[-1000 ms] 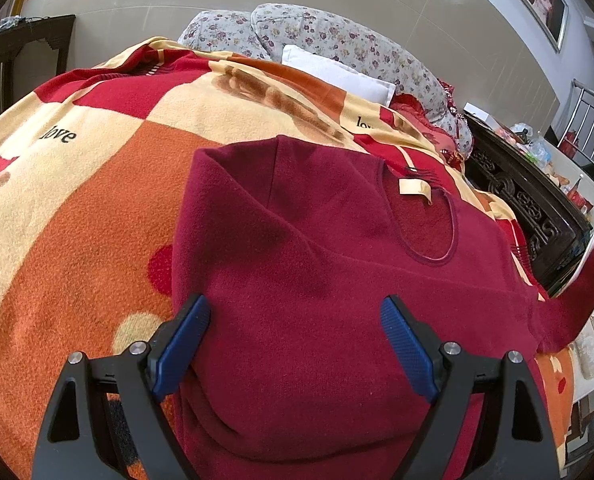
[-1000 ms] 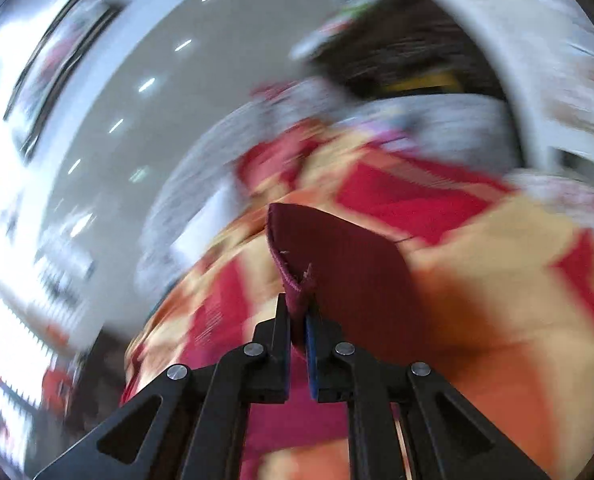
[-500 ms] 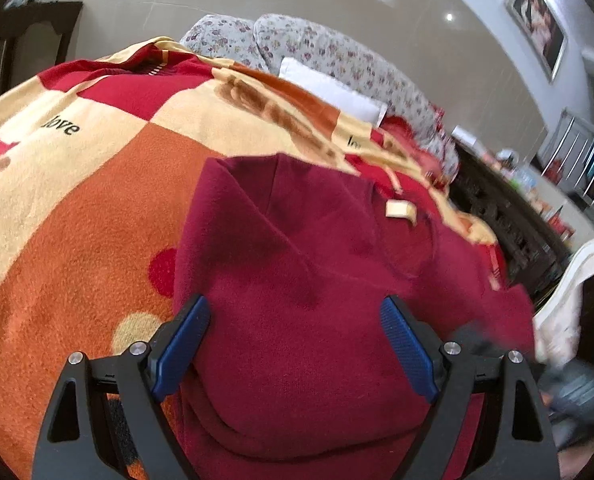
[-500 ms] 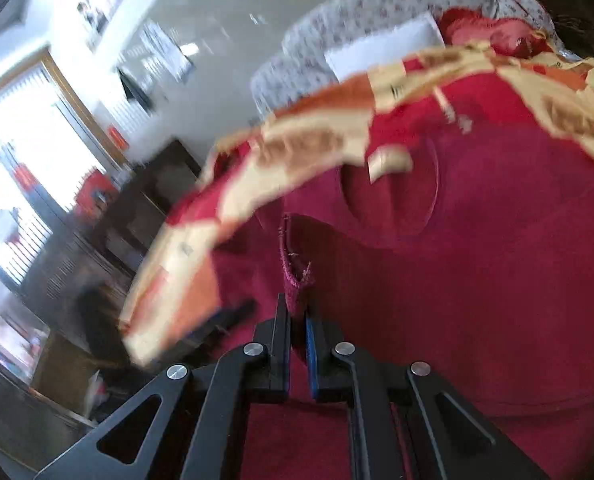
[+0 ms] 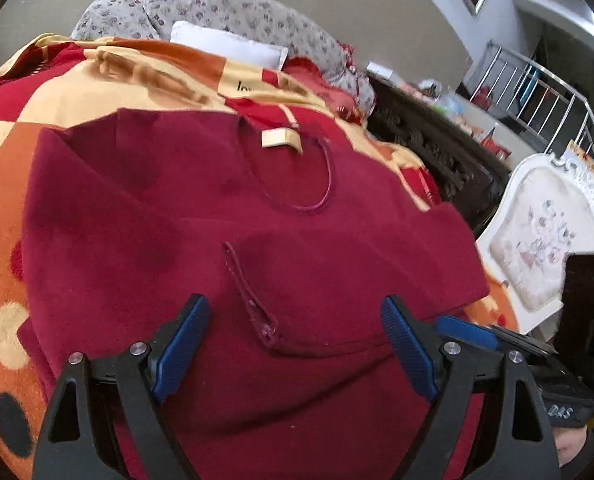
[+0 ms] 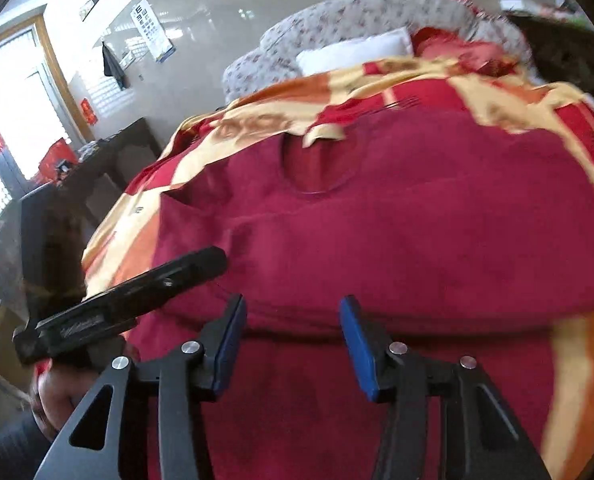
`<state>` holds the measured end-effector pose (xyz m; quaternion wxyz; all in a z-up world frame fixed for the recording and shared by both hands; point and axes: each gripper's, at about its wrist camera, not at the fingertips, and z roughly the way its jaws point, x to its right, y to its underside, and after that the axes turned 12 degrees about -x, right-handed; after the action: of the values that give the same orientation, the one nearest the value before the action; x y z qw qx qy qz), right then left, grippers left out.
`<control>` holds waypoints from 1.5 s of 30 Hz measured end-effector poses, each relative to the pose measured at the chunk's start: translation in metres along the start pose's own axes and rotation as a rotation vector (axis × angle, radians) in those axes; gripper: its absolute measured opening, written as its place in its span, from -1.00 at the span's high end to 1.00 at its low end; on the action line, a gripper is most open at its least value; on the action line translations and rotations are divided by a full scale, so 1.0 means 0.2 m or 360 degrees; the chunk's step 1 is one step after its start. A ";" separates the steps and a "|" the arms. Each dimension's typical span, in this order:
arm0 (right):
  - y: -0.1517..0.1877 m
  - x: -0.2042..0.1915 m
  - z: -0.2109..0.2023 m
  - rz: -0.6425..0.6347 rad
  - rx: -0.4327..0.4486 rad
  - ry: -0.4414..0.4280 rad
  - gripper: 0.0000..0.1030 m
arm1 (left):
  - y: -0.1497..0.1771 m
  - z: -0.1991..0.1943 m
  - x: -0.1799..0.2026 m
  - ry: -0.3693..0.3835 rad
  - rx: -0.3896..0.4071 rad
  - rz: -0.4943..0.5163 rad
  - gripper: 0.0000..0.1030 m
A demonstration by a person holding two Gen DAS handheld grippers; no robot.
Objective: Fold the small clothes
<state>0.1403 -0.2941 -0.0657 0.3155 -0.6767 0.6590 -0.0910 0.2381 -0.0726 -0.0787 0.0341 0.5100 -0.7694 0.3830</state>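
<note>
Now right gripper (image 6: 291, 344) jaws opening, nothing between; sleeve (image 5: 337, 280) dropped across sweater (image 5: 157, 220) ahead. Left gripper (image 5: 295, 350) wide, empty. Risk: fleece snagging pad, dragging sleeve off fold.

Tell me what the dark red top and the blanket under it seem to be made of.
Dark red top: probably fleece or brushed knit, matte and fuzzy, with soft rounded folds. Blanket: looks like plush printed fleece, with a short nap and slightly blurred orange, cream and red pattern edges.

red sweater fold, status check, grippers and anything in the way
Left gripper open over the red sweater, holding nothing. Right gripper opening, sleeve cuff lying across the chest. Sweater flat on the blanket; nothing in the way.
</note>
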 end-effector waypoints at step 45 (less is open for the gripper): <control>0.18 0.30 -0.12 0.0469 0.0270 -0.0212 -0.11 | -0.04 -0.25 -0.25 -0.0506 0.0204 -0.0308 0.90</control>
<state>0.1044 -0.3567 -0.0835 0.4243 -0.5483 0.7186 -0.0541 0.2507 -0.0051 -0.0608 -0.0838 0.6369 -0.6865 0.3407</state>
